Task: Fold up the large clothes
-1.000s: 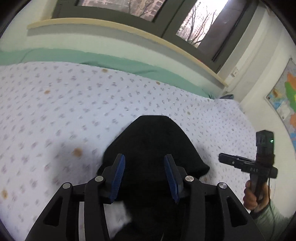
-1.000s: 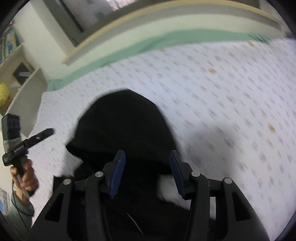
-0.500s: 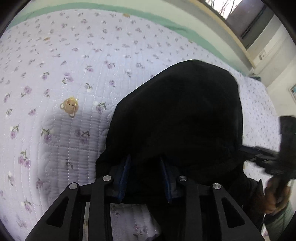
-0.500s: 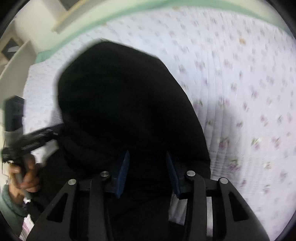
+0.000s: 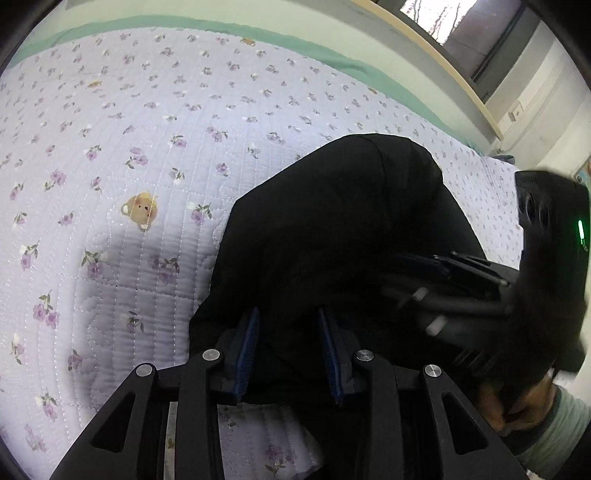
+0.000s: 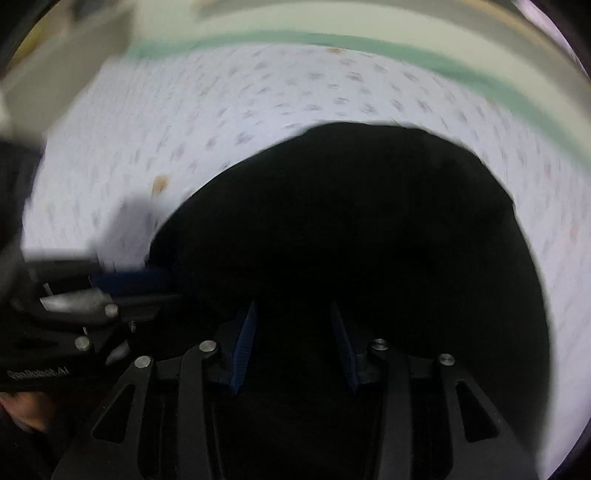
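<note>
The black garment (image 5: 332, 229) stretches ahead of both my claws, its near hem bunched between my left claw (image 5: 288, 354) and right claw (image 6: 293, 343), each narrowed, the right's jaws just closing, grip unclear.

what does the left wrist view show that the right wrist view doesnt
Only the left wrist view: a crisp bear print on the quilt, a window corner at top right, and the right tool reaching in from the right with a green light on its body.

Only the right wrist view: the left tool coming in from the left, in a frame smeared by motion blur.

Both: the black garment lying on the floral quilt, black fabric between each view's own blue pads, and the green band along the far edge.
</note>
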